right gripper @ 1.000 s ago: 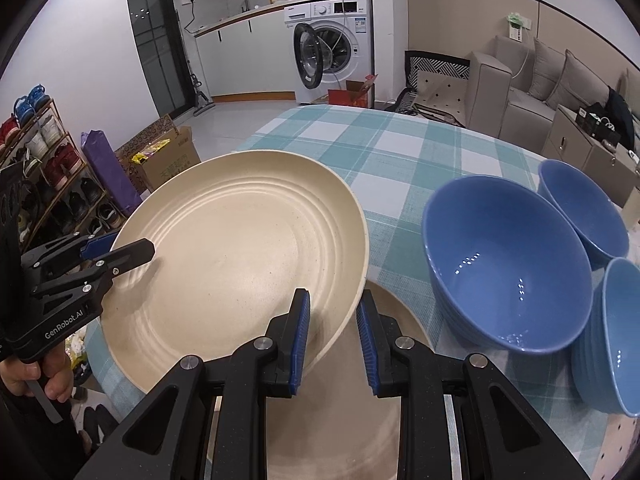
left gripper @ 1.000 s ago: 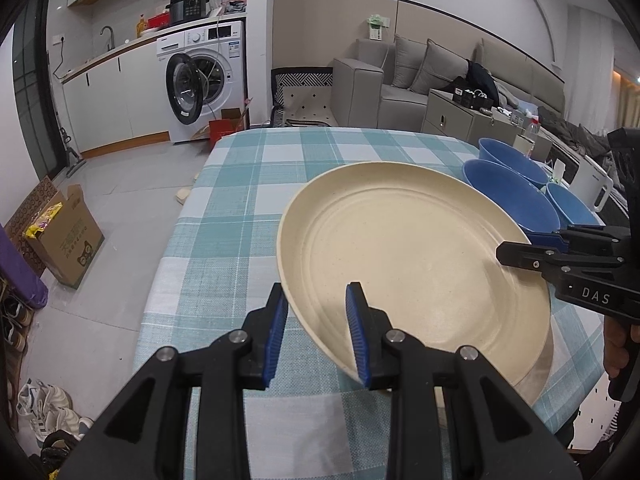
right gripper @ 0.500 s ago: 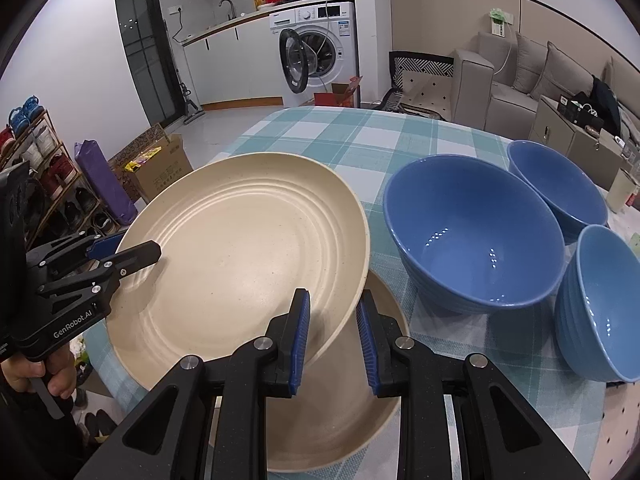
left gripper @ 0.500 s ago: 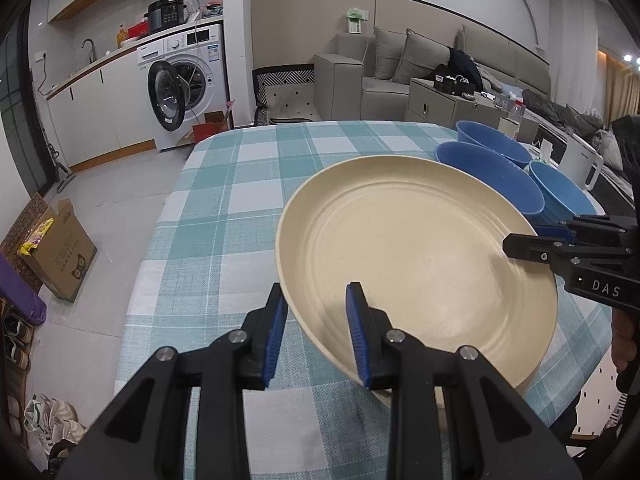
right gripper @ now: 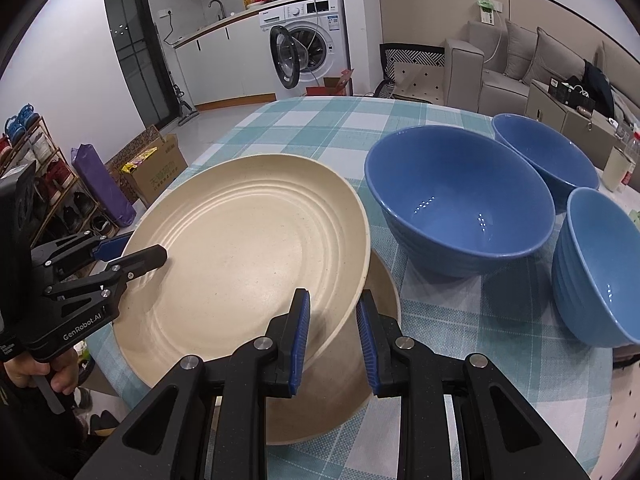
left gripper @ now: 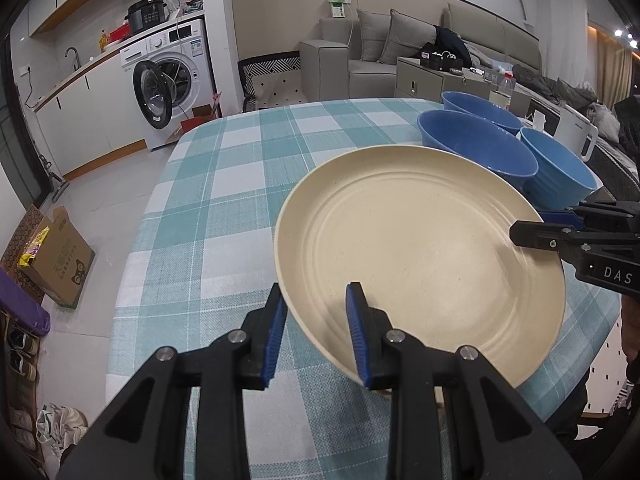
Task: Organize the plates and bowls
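Note:
A large cream plate [left gripper: 420, 248] [right gripper: 248, 248] hangs tilted just above the checked table [left gripper: 240, 184]. My left gripper [left gripper: 316, 300] [right gripper: 132, 252] is shut on its near-left rim. My right gripper [right gripper: 333, 300] [left gripper: 520, 232] is shut on the opposite rim. Under the held plate a second cream plate [right gripper: 376, 360] lies on the cloth, mostly covered. Three blue bowls stand to the right: a big one [right gripper: 460, 208] [left gripper: 476, 144], one behind it [right gripper: 548, 152] [left gripper: 480, 106] and a deeper one [right gripper: 600, 264] [left gripper: 560, 168].
The table's left edge [left gripper: 132, 264] drops to the floor, where a cardboard box [left gripper: 56, 256] and a shoe rack [right gripper: 36, 184] stand. A washing machine [left gripper: 172, 80] and a grey sofa [left gripper: 380, 52] are further back. A hand [right gripper: 44, 372] grips the left tool.
Both grippers have carried the plate a little sideways toward the blue bowls and slightly lower, over the plate on the cloth. Both grips are unchanged.

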Demonstrator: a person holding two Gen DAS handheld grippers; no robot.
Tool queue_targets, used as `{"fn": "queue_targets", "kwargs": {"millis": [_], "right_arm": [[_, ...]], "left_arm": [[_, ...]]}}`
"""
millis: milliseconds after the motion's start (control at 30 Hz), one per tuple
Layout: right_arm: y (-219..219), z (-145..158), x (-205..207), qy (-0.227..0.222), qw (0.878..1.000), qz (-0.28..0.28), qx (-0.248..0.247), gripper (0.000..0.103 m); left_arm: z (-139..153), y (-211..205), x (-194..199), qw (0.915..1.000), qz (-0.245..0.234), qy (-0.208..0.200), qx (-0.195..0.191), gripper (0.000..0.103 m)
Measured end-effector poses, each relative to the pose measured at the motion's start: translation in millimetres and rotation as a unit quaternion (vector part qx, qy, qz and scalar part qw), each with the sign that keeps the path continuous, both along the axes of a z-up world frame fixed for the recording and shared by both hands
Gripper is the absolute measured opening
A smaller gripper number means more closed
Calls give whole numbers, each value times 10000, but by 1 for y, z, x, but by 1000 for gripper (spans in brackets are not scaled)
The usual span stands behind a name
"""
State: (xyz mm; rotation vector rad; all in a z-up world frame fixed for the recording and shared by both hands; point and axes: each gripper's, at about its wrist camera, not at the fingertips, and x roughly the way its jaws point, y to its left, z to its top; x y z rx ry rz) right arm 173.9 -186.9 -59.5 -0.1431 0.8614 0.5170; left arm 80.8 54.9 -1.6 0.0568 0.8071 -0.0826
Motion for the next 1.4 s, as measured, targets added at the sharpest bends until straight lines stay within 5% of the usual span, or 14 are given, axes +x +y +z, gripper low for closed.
{"fn": "queue_targets", "kwargs": {"millis": [1400], "right_arm": [[-5,-27,-14,-115,9969,-265,-727,25]], "left_arm": [[-31,-25,8,9982,-297,446,266,29]]}}
